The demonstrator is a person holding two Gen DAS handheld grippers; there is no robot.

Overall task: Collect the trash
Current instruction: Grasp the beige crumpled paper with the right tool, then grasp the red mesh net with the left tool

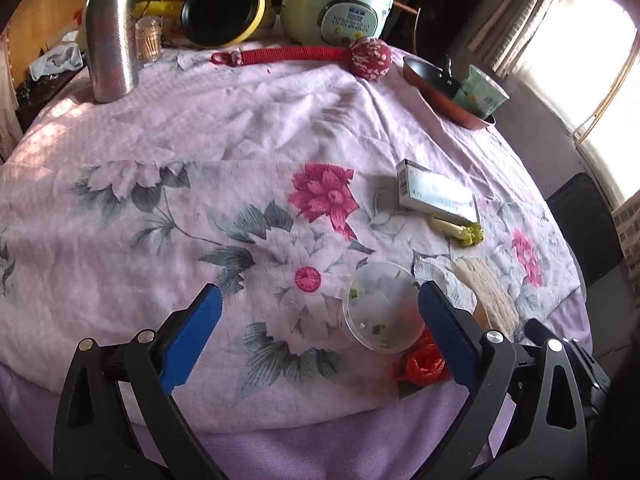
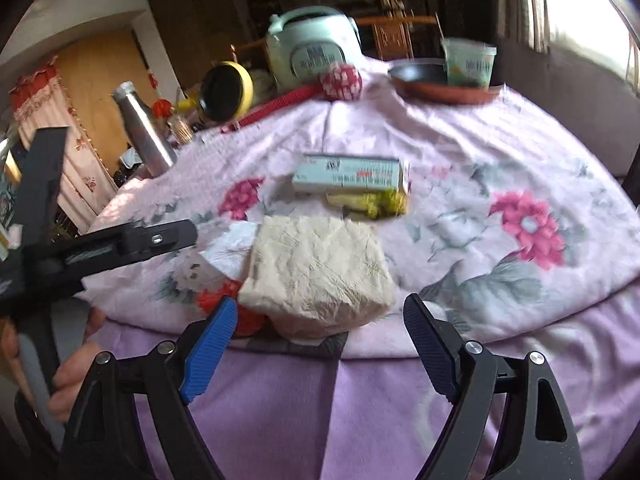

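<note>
The crumpled beige wad of tissue paper (image 2: 318, 266) lies near the table's front edge, just ahead of the right gripper (image 2: 320, 344), whose blue-padded jaws stand wide and empty to either side of its near end. Its long axis runs from about seven o'clock to one o'clock in the right wrist view, the thicker end toward the camera. To take it well, I judge the jaws should come down astride the wad's middle, across that axis, and bite deep enough to catch the whole bundle and not one loose ply. At eight o'clock from it a red crinkled plastic scrap (image 2: 218, 300) pokes out, partly hidden. Toward twelve o'clock lie a yellow-green vegetable stub (image 2: 370, 202) and, just behind it, a pale rectangular cardboard box (image 2: 350, 174), its length running nine to three. In the left wrist view the left gripper (image 1: 320, 304), also spread open and holding nothing, hangs over the floral pink tablecloth (image 1: 180, 200), with a clear plastic cup (image 1: 380, 308) flecked with green bits lying just inside its three-o'clock finger. A teal rice cooker (image 1: 336, 4) and a steel bottle (image 1: 110, 32) stand at the far edge.
</note>
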